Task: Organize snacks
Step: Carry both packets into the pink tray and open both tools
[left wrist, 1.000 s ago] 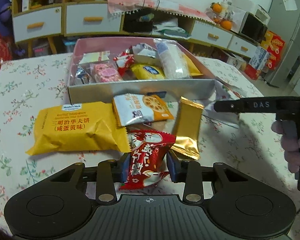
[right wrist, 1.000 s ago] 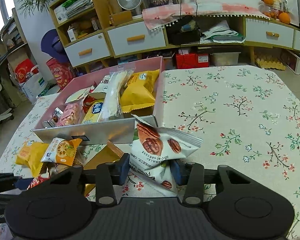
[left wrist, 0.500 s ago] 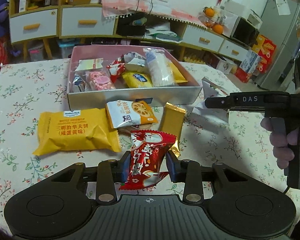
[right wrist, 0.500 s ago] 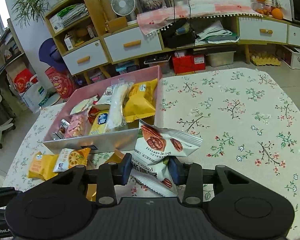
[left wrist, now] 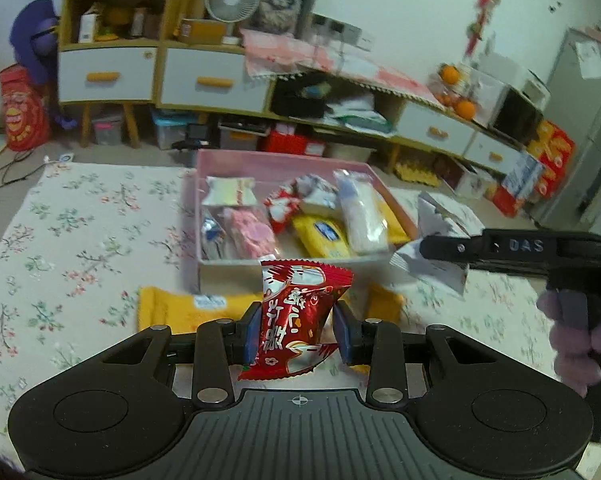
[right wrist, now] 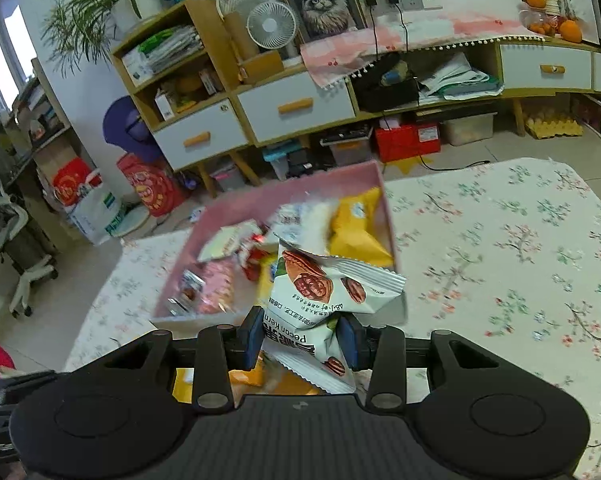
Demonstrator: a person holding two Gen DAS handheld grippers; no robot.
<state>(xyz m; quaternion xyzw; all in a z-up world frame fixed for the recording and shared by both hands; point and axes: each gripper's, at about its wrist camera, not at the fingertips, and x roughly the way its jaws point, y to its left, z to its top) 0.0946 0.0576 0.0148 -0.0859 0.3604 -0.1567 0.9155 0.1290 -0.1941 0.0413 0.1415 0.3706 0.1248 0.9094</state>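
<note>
My left gripper (left wrist: 296, 338) is shut on a red snack packet (left wrist: 296, 312) and holds it in the air in front of the pink box (left wrist: 284, 160). The box holds several snacks. My right gripper (right wrist: 302, 338) is shut on a white pecan packet (right wrist: 324, 292), raised above the box's (right wrist: 340, 178) near right corner. In the left wrist view the right gripper (left wrist: 432, 248) shows at the right with the white packet (left wrist: 440, 220). A yellow packet (left wrist: 180, 312) and a gold packet (left wrist: 384, 304) lie on the table before the box.
The table has a floral cloth (left wrist: 80, 240); its right half (right wrist: 500, 240) shows in the right wrist view. Behind it stand shelves and drawers (right wrist: 292, 108), a fan (right wrist: 266, 26) and floor clutter. A fridge (left wrist: 580, 100) stands far right.
Both grippers have risen well above the table with their packets and moved toward the box. The loose packets on the table now sit lower and partly hidden behind the left gripper.
</note>
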